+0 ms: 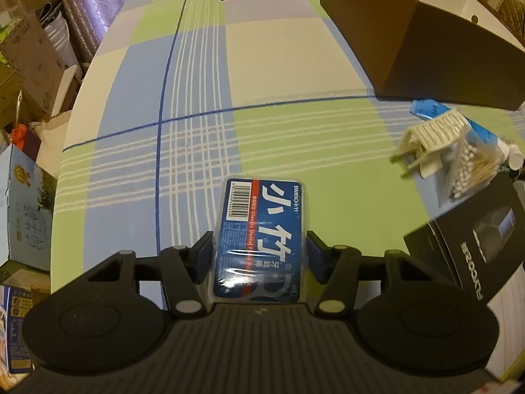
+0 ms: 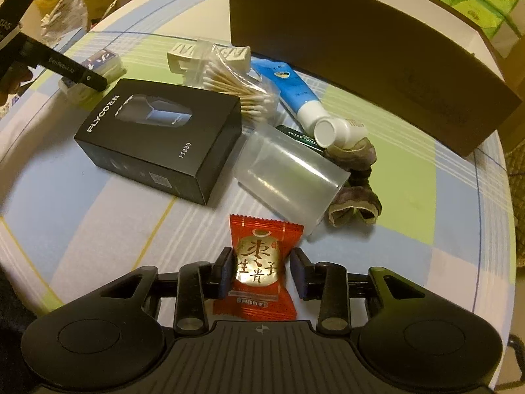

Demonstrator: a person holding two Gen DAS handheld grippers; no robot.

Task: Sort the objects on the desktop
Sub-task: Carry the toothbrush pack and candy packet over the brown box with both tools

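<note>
Left wrist view showed the left gripper (image 1: 259, 256) with its fingers clamped on the dental floss pack (image 1: 261, 239), held over the desk (image 1: 295, 65), long axis running near to far, barcode end farthest. Right wrist view showed the right gripper (image 2: 262, 272) with fingers apart either side of the red candy packet (image 2: 261, 266), which lay flat on the near desk, long axis pointing away, near the clear plastic cup (image 2: 288, 174).
</note>
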